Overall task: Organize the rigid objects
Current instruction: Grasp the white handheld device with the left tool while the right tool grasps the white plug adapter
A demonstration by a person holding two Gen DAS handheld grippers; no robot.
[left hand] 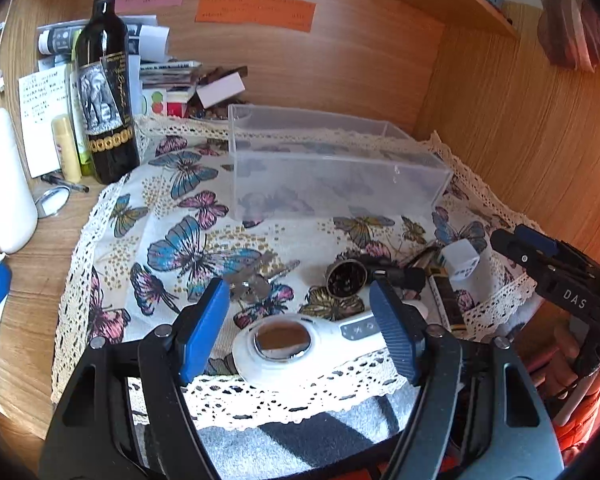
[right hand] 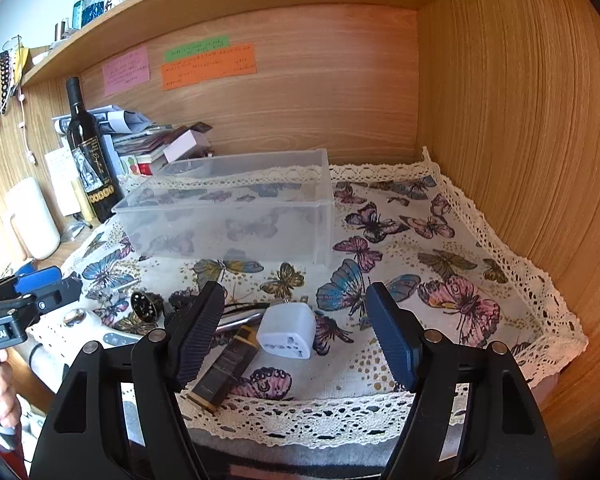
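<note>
- The clear bin sits empty, beyond both your claws.
- Your left claw, released, straddles the white handheld device; its long axis runs claw-crosswise.
- Your right claw, released, frames the white adapter.

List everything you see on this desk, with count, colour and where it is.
Storage box: one, clear, back of the cloth.
Butterfly cloth: one, white, lace-edged, covering the desk.
Plug adapter: one, white, front centre.
Handheld device: one, white, front edge.
Slim case: one, dark brown, beside the adapter.
Round cap: one, dark.
Keys: silver, count unclear.
Wine bottle: one, dark, back left.
Sticky notes: three; pink, green, orange; back panel.
Left tongs: open.
Right tongs: open.
</note>
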